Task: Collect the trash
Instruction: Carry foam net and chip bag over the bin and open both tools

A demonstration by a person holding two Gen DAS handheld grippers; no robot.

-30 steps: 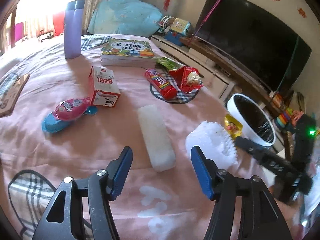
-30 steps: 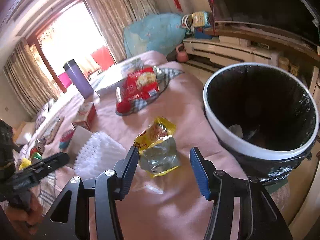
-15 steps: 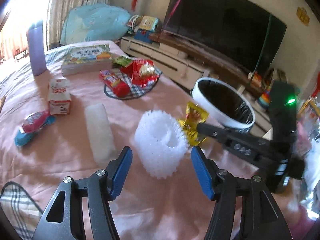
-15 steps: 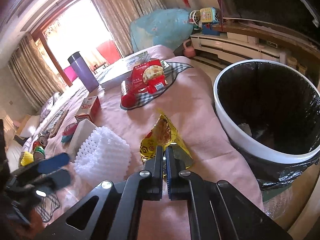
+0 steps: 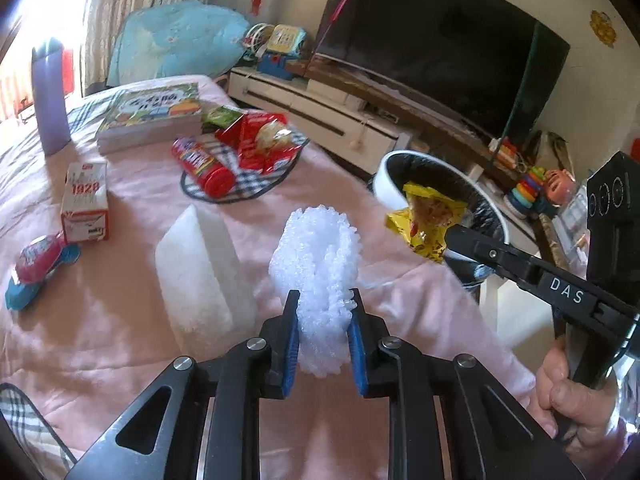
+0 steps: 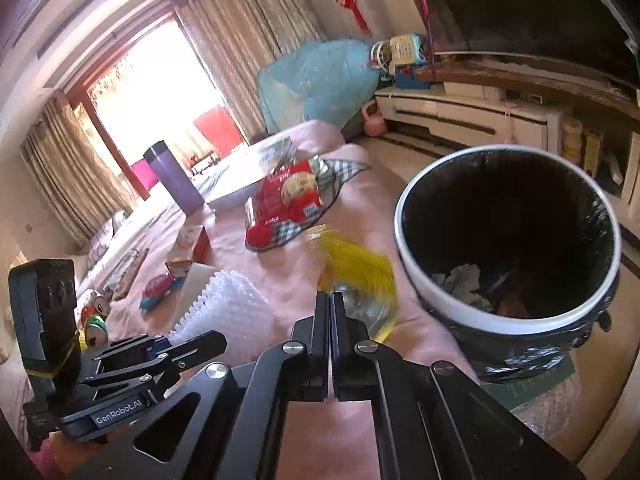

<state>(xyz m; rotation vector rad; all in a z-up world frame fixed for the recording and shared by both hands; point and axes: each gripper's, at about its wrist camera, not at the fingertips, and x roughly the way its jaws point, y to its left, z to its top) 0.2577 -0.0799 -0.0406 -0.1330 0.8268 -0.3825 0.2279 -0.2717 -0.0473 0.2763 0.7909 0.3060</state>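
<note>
My left gripper (image 5: 322, 322) is shut on a white foam net sleeve (image 5: 316, 264), squeezing it flat above the pink bedspread; the sleeve also shows in the right wrist view (image 6: 232, 312). My right gripper (image 6: 330, 304) is shut on a yellow snack wrapper (image 6: 360, 276), held lifted just left of the white bin with a black liner (image 6: 424, 296). In the left wrist view the wrapper (image 5: 430, 216) hangs in front of the bin (image 5: 390, 188). A white foam block (image 5: 200, 272) lies left of the sleeve.
On the bed are a red 1928 carton (image 5: 85, 200), a pink and blue packet (image 5: 38, 264), a red snack tube (image 5: 204, 166) and red bag (image 5: 260, 140) on a checked mat, a book (image 5: 154, 110) and a purple flask (image 5: 50, 96). A TV (image 5: 440, 40) stands behind.
My left gripper has closed on the foam sleeve, squeezing it. My right gripper, shut on the yellow wrapper, has lifted it and carried it toward the bin.
</note>
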